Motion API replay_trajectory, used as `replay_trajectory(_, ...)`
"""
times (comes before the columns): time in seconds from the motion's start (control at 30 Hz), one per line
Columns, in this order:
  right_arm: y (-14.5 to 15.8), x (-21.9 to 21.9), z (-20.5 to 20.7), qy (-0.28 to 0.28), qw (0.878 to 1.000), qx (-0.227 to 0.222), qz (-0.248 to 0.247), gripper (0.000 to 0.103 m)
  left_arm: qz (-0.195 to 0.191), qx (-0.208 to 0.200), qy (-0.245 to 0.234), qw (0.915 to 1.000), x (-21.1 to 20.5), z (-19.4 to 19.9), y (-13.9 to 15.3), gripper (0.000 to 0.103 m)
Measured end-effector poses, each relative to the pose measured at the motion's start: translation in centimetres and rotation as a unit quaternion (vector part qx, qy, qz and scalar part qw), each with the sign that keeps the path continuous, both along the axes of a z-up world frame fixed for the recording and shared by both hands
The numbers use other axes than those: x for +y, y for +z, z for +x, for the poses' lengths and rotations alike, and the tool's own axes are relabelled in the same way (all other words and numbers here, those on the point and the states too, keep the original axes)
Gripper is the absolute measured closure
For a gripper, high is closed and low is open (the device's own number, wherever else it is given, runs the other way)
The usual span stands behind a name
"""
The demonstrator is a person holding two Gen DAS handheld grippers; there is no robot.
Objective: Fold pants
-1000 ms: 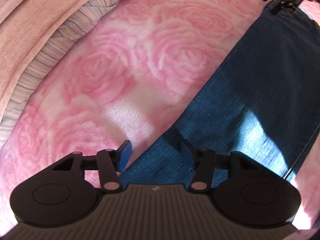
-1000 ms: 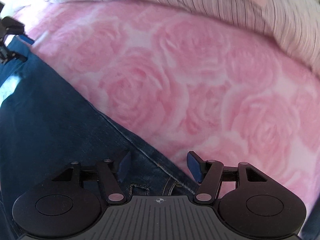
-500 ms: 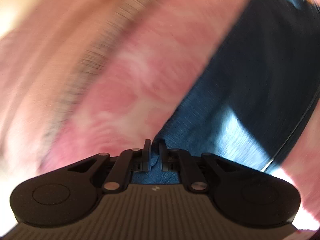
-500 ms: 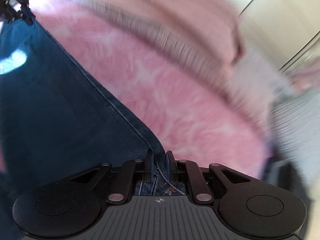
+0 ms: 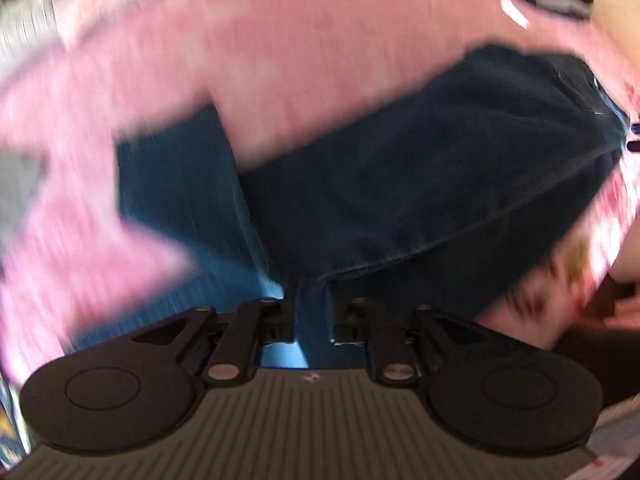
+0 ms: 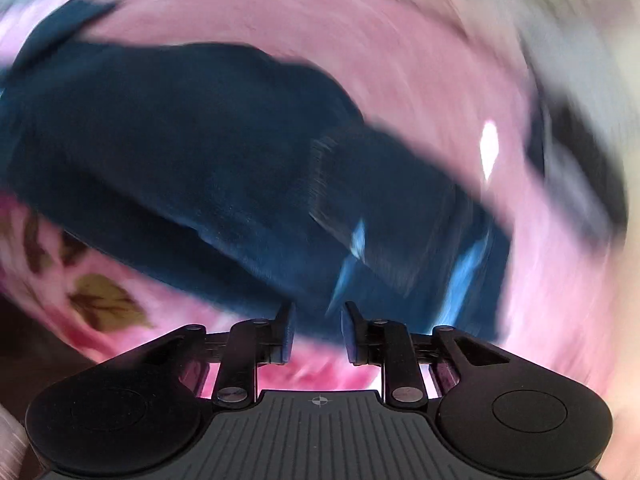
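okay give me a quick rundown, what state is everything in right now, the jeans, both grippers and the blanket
jeans: bunched, partly doubled over, lying on the blanket.
left gripper: shut on the jeans' edge.
right gripper: slightly open, nothing between its fingers.
pink rose blanket: spread under the jeans; blurred.

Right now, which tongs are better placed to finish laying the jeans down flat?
Left. The left tongs are shut on the jeans; the right tongs are open with only pink blanket between them.

Since a second ago both grippers closed on the jeans [image 5: 420, 168] and swung them over the pink blanket [image 5: 280, 48]. Now the right gripper [image 6: 316, 330] has parted its fingers; the left gripper [image 5: 311, 312] pinches denim.
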State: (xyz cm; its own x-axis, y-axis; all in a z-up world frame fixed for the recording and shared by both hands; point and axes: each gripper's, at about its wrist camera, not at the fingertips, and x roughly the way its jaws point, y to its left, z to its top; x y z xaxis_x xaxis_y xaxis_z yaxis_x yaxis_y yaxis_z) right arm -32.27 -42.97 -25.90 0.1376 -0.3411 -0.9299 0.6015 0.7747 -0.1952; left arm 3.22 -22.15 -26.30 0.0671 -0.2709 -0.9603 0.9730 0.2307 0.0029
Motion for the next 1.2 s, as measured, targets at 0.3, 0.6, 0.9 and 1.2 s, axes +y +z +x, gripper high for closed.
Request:
replay_trajectory(0.3, -0.7, -10.4, -12.7, -0.466, 0.823, -0.317, 0.069, 0.059, -0.042, -0.007, 0.114, 0.9925, 2.1, 0.9, 1.1, 0.078)
replay_trajectory(0.6, -6.3, -14.4, -16.5, -0.530, 0.745, -0.387, 0.117, 0.063, -0.071, -0.026, 0.178, 0.9811, 2.6, 0.6, 1.5, 0.069)
replay_trajectory(0.9, -4.4, -14.0, -15.8, -0.494, 0.792, -0.347, 0.093, 0.073, -0.104, -0.073, 0.198, 0.9719, -2.2, 1.8, 1.6, 0.061)
replay_trajectory(1.2, -5.1, -15.4, -15.1, -0.488, 0.798, -0.336, 0.110, 0.079, -0.040, -0.128, 0.173, 0.9758, -11.5, 6.3, -5.1, 0.059)
